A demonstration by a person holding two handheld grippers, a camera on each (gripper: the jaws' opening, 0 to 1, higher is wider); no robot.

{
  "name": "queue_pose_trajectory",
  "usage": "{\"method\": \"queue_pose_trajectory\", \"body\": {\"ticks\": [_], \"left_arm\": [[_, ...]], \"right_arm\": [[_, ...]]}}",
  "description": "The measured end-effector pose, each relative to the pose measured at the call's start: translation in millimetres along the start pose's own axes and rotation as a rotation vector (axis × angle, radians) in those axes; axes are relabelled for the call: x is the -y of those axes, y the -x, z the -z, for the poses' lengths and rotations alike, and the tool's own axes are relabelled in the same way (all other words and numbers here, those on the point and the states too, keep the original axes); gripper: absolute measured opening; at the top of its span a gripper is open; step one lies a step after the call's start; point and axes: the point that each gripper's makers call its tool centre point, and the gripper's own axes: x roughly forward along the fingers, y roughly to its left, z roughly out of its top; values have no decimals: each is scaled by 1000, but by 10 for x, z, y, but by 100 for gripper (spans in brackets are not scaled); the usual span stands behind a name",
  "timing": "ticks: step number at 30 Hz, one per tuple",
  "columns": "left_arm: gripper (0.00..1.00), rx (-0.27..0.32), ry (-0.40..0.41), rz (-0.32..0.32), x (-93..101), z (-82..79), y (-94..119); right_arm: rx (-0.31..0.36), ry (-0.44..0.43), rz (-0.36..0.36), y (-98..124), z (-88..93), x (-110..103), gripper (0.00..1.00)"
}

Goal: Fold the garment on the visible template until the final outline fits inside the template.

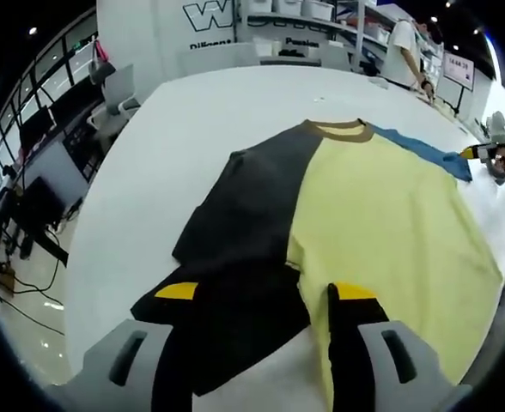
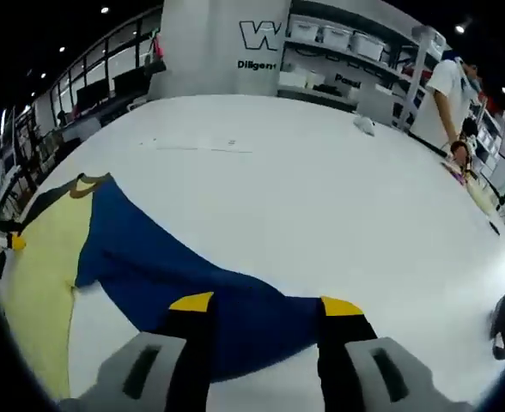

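left tool sat low at the shirt's hem, its two yellow-tipped jaws set apart, dark cloth showing in the gap between them. whether it had actually pinched the hem, i couldn't tell. right tool was out at the blue sleeve, jaws likewise apart with the sleeve's end lying between them; grip or no grip, can't say from here.

the shirt lay flat on the white bench, collar away from the left tool, one dark sleeve side, a yellow body, the blue sleeve stretched out to the far side where the right tool showed small at its tip.

my read: this was the opening of the fold, both tools taking their stations at a hem corner and a sleeve end. next move would call for closing on the cloth and carrying the blue sleeve in over the yellow body, keeping it smooth. no template outline was plain to me on the bench.

count: one shirt, two sleeves, one collar, two tools. farther back, shelves with bins and one person standing at the bench's far edge.
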Motion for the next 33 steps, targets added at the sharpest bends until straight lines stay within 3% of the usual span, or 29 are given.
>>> {"method": "queue_pose_trajectory", "body": {"ticks": [6, 11, 14, 16, 20, 22, 24, 28, 33], "left_arm": [[62, 2, 3, -2, 2, -3, -2], [62, 5, 6, -4, -1, -2, -3], [62, 6, 12, -8, 0, -3, -4], [62, 6, 12, -8, -3, -2, -4], [62, 1, 13, -8, -3, -2, -4], [62, 2, 13, -9, -5, -1, -6], [62, 3, 13, -8, -7, -2, -7], [62, 3, 12, -7, -3, -1, -4], [63, -1, 8, -6, 2, 2, -1]], "right_arm": [[-4, -94, 24, 116, 196, -50, 52], [-38, -203, 53, 105, 384, -134, 47], [-36, -232, 93, 75, 427, -120, 37], [-47, -229, 93, 49, 457, -152, 25], [-43, -195, 112, 23, 436, -198, 17], [-59, -138, 130, 26, 450, -158, 0], [-48, -151, 137, 37, 444, -151, 0], [-55, -67, 165, 66, 464, -50, 0], [-68, -82, 142, 100, 510, 18, 0]]}}
